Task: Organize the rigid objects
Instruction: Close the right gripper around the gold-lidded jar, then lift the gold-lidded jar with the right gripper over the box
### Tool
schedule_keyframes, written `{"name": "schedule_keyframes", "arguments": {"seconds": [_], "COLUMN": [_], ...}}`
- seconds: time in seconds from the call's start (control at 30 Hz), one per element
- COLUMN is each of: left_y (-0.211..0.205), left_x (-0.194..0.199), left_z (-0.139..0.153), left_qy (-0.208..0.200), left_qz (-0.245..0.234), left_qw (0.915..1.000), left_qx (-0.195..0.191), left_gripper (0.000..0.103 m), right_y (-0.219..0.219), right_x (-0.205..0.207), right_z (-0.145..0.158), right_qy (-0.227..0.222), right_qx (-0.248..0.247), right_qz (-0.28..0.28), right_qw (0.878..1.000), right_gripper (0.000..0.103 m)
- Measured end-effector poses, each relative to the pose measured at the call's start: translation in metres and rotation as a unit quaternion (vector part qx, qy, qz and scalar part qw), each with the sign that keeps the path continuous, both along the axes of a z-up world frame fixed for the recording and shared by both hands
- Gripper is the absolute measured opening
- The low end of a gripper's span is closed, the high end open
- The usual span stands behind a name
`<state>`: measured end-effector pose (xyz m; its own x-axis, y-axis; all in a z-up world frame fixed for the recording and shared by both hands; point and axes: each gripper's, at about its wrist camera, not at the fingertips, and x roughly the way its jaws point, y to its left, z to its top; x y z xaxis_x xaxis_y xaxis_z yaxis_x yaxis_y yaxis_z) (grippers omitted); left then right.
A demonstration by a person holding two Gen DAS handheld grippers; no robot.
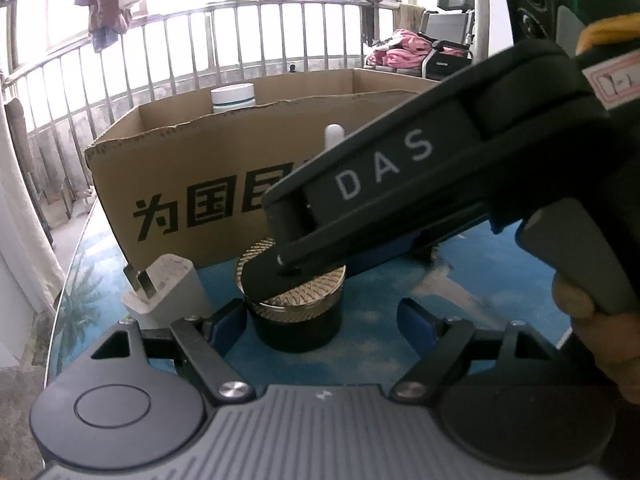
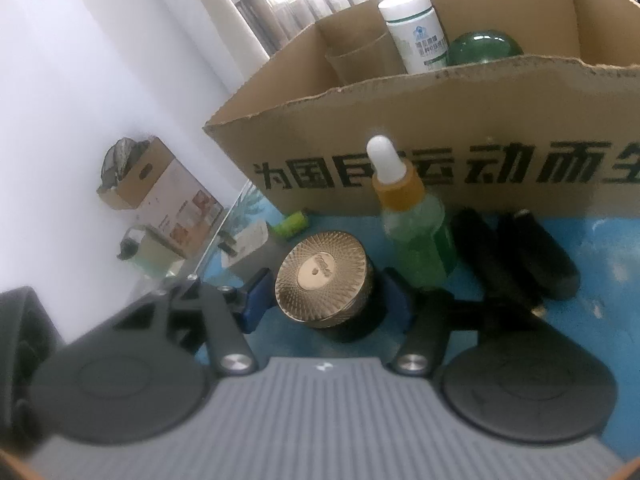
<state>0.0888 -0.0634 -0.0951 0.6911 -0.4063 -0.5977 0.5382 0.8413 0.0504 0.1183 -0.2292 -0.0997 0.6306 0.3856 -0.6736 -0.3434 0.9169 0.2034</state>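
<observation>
Jar (image 2: pixel 324 280) with the gold ribbed lid sits on the blue table (image 2: pixel 608 344), just in front of the cardboard box (image 2: pixel 400 120), and it's bracketed by both tools. My left gripper (image 1: pixel 320 320) stands wide around it, pads clear. My right gripper (image 2: pixel 326 300) flanks the lid closely, though I can't tell whether the pads touch. I judge it rigid, weighty for its size, probably glass; the knurled rim should offer grip. A dropper bottle (image 2: pixel 412 236) stands just right. Black Chinese characters run along the box; the right gripper reads "DAS".
</observation>
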Motion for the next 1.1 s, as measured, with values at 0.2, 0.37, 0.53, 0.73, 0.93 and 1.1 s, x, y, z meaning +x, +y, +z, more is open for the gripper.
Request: {"name": "schedule_keyframes", "arguments": {"seconds": [0.2,0.37,0.53,0.73,0.93,1.1], "left_y": [0.005,0.012,0.013,0.012,0.012,0.013], "left_x": [-0.021,-0.03,-0.026,-0.025,-0.022,-0.019], "left_z": [0.008,0.009,0.008,0.005,0.002,-0.001], "left_qy": [0.006,0.016,0.003,0.004,0.015,0.016], "left_qz": [-0.023,-0.035,-0.025,-0.03,-0.035,-0.039], "left_qw": [0.9997,0.999,0.9995,0.9995,0.9991,0.9988], "left_qx": [-0.01,-0.021,-0.02,-0.008,-0.016,-0.024], "left_gripper": [0.082,0.079,0.078,0.068,0.058,0.057], "right_y": [-0.006,-0.013,-0.011,-0.001,0.014,0.015], "right_x": [-0.02,-0.043,-0.056,-0.057,-0.05,-0.043], "right_z": [0.001,0.002,0.005,0.009,0.003,0.001], "right_qy": [0.013,0.018,0.006,-0.004,-0.001,0.005], "right_qx": [-0.005,-0.012,-0.043,-0.079,-0.119,-0.122], "right_qz": [-0.002,0.001,0.003,0.019,0.029,0.031], "right_qw": [1.0,1.0,0.999,0.997,0.992,0.992], "right_gripper": [0.06,0.06,0.06,0.061,0.061,0.062]}}
